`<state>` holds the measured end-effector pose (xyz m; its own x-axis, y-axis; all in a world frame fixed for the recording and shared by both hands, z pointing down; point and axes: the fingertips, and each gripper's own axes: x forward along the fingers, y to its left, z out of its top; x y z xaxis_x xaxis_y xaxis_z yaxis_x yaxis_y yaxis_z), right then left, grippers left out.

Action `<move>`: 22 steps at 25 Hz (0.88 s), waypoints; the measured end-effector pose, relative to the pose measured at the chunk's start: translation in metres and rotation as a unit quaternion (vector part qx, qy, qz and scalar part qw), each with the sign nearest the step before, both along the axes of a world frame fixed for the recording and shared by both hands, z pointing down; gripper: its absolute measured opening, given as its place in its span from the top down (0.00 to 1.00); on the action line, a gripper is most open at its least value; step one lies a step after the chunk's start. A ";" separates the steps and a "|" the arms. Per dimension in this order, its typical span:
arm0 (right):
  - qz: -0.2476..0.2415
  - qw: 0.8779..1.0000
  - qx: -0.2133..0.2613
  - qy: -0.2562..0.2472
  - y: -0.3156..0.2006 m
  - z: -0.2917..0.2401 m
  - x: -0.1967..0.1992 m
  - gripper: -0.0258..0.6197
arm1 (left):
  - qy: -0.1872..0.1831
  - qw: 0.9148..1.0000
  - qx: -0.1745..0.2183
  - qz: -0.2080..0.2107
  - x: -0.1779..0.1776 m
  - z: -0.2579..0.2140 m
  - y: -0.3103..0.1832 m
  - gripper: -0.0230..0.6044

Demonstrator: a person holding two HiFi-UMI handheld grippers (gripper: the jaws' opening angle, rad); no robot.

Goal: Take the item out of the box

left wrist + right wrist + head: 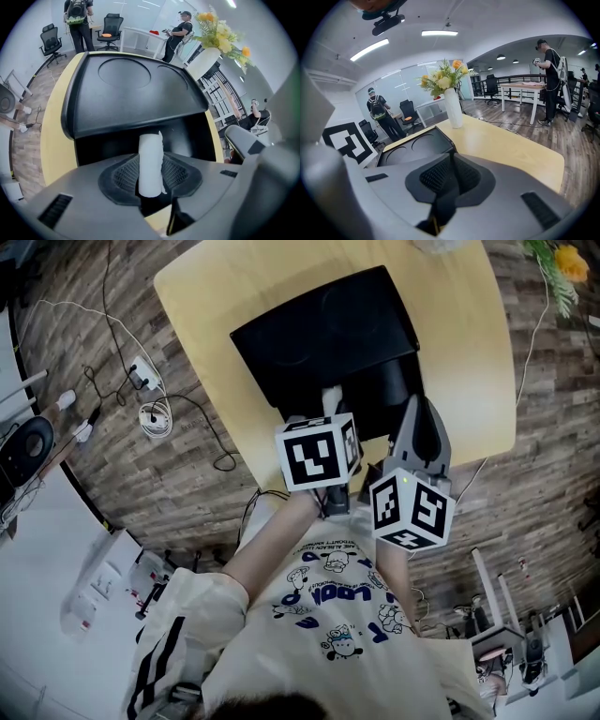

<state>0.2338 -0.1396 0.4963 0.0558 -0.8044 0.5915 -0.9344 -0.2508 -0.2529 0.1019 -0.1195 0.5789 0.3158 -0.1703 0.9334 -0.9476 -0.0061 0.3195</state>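
- A pale wooden table (473,352) fills the upper half of the head view, from 10 o'clock round to 3 o'clock.
- A black box (323,338) sits on it just above centre. Its lid stands open towards 12 o'clock and its dark cavity faces the person at 6 o'clock.
- The left gripper (150,177) points steeply down into the mouth of the box. Its ribbed pads are clamped on the item, one on each side.
- The right gripper (451,174) hangs at 4 o'clock from the left one, beside the box and touching nothing. Its jaws are pressed together with nothing between them.
- The item is a white paper roll (150,161). It stands upright in the left gripper's pads, in front of the box's dark inside. A loose paper edge shows down its right side. I cannot tell whether its lower end is clear of the box floor.
- Risks, as I judge them: the roll looks soft, so a hard squeeze could crush it and a light one could let it slide out. The lid's front lip hangs close above, so a straight lift might snag it. Nothing steadies the box, so a snag could drag it along.
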 end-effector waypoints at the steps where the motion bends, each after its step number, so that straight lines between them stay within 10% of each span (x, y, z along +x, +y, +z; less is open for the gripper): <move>1: 0.000 1.000 0.001 0.001 0.000 -0.001 -0.001 0.89 | 0.003 1.000 0.002 0.001 0.000 -0.002 0.000 0.74; 22: -0.005 0.997 0.067 0.035 -0.006 -0.072 -0.028 0.89 | 0.063 0.992 0.110 0.018 -0.010 -0.085 -0.024 0.74</move>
